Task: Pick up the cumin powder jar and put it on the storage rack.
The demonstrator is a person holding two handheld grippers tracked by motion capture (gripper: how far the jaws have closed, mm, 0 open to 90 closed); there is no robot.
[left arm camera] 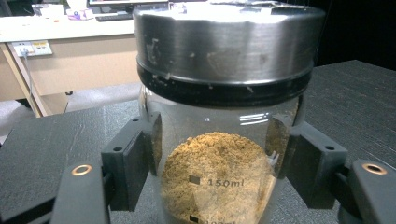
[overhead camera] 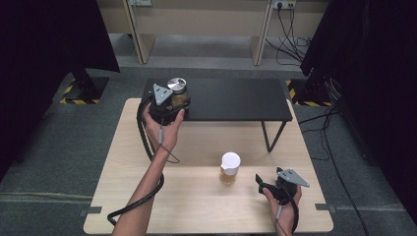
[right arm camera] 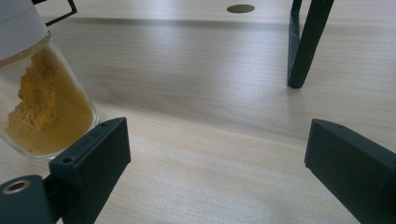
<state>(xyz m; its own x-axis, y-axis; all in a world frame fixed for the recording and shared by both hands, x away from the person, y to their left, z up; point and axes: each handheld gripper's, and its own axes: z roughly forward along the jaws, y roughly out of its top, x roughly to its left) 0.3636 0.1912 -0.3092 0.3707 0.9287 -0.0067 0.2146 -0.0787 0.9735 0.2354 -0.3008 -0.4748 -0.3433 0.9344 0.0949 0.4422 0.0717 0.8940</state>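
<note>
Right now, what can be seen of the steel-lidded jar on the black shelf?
The jar is clear glass with printed volume marks, capped by a wide brushed-metal lid above a black ring. It stands upright and is partly filled with tan-brown powder heaped toward one side. It sits at the left front of the black shelf. The left tongs are closed on its body below the lid, one pad pressing each side.

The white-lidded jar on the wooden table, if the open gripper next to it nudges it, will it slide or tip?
The white-lidded jar stands tall and narrow, so a high push probably tips it. Its glass wall looks smooth, so the right gripper might slip. The powder inside sits low, which likely steadies it.
</note>
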